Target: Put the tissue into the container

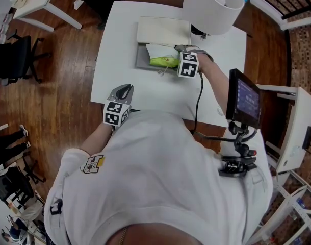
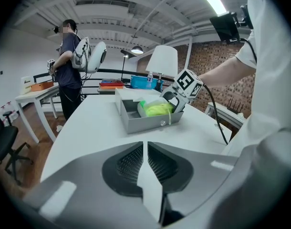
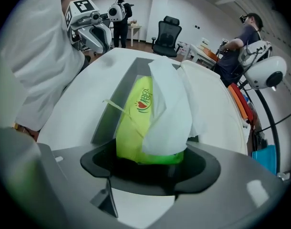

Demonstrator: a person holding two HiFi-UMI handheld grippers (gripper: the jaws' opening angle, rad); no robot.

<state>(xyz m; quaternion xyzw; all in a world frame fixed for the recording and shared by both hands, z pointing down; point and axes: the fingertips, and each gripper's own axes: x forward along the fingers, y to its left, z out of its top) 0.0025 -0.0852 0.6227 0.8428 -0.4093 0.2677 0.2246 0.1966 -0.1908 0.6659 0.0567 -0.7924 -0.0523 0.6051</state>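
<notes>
white table (image 1: 120, 40) holds the grey container (image 1: 140, 60); the right gripper (image 1: 178, 52), jaws spread around the tissue pack (image 3: 133, 123), should probably withdraw straight, while the left gripper (image 1: 124, 92) sits clenched, empty.

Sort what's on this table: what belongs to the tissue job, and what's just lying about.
Belongs to the job:
grey container
green tissue pack, inside the container
right gripper, jaws around the pack

Just lying about:
lamp
white box behind the container
left gripper, shut and empty, at the table near edge
</notes>
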